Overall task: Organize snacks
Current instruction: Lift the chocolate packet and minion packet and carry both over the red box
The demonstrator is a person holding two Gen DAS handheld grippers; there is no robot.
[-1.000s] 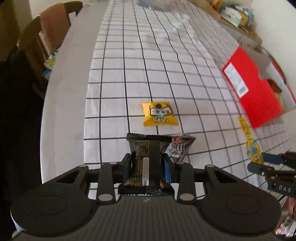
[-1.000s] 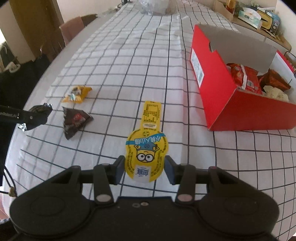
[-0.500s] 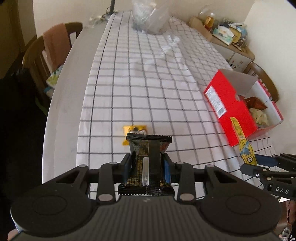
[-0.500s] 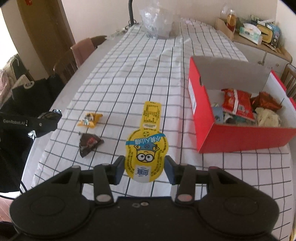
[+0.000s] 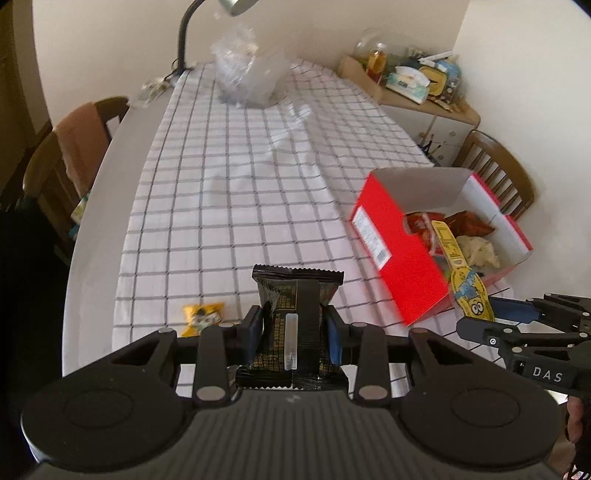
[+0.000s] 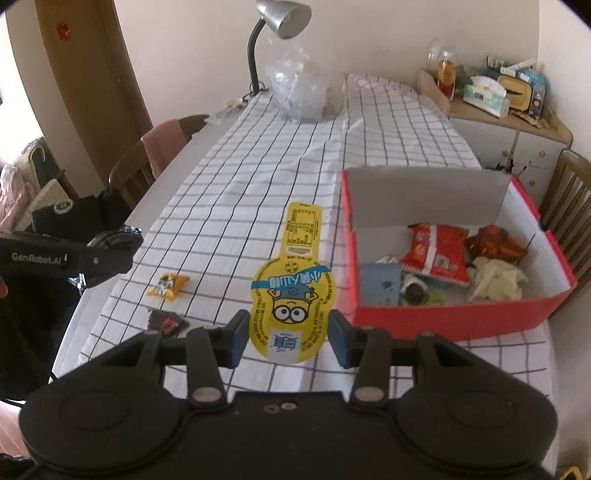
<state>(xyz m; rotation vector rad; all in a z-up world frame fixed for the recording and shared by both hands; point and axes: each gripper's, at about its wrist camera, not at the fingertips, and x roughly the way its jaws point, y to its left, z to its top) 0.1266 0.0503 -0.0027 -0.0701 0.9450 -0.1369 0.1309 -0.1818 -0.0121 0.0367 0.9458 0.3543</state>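
Observation:
My left gripper (image 5: 293, 332) is shut on a black snack packet (image 5: 295, 306) and holds it above the table's near left edge. My right gripper (image 6: 288, 334) is shut on a yellow minion snack pack (image 6: 291, 291), held in the air left of the open red box (image 6: 443, 321). The box holds several snacks, among them a red packet (image 6: 436, 251). In the left wrist view the red box (image 5: 402, 266) lies to the right, with the minion pack (image 5: 465, 284) in front of it. A small yellow packet (image 6: 168, 286) and a dark triangular packet (image 6: 168, 323) lie on the checked cloth.
A crumpled clear plastic bag (image 6: 303, 88) and a desk lamp (image 6: 277, 33) stand at the table's far end. Chairs (image 6: 155, 158) stand along the left side, another chair (image 6: 569, 195) at the right. A cluttered side cabinet (image 6: 506, 110) is at the back right.
Both grippers have risen well above the table with their snacks still held. The table and red box look smaller and farther below. The dark triangular packet is now hidden in the left wrist view.

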